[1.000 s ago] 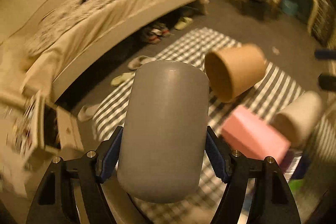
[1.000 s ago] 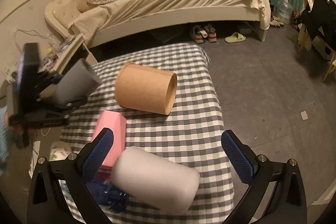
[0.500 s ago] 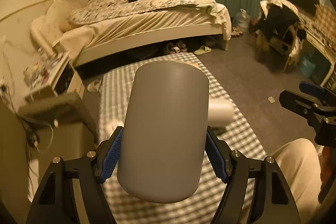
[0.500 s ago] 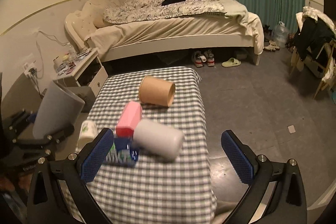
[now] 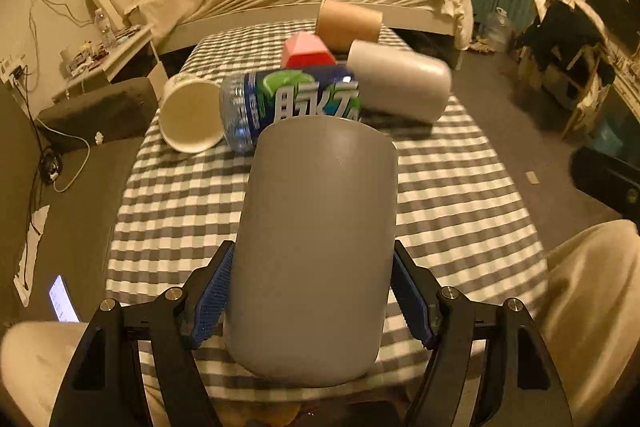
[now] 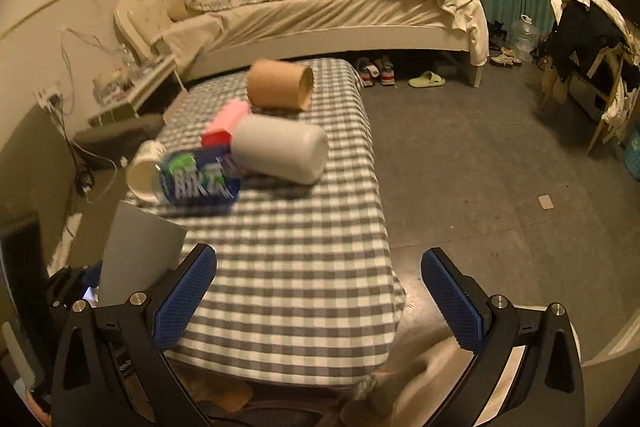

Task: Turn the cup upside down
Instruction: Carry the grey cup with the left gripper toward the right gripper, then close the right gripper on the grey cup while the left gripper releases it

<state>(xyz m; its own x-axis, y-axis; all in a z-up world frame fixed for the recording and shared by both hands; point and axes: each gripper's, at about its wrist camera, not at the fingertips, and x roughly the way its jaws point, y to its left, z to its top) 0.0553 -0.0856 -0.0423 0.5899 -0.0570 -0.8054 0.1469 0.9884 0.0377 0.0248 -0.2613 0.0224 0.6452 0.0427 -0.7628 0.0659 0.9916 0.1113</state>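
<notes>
My left gripper (image 5: 312, 293) is shut on a grey cup (image 5: 316, 247), its blue pads pressing both sides near the rounded end closest to the camera. It holds the cup above the near part of the checked table (image 5: 460, 195). The same grey cup (image 6: 140, 247) shows in the right wrist view at lower left, off the table's left edge. My right gripper (image 6: 320, 291) is open and empty over the table's near end.
On the table's far half lie a brown cup (image 6: 280, 87), a white cup (image 6: 280, 149), a pink box (image 6: 226, 121), a blue-labelled bottle (image 6: 196, 179) and a paper cup (image 6: 142, 173). A bed (image 6: 320, 11) stands behind. The person's knees (image 5: 592, 287) are at the near edge.
Both grippers have pulled back toward the near end of the table. The left gripper has turned with the grey cup, and the table's objects are now farther away.
</notes>
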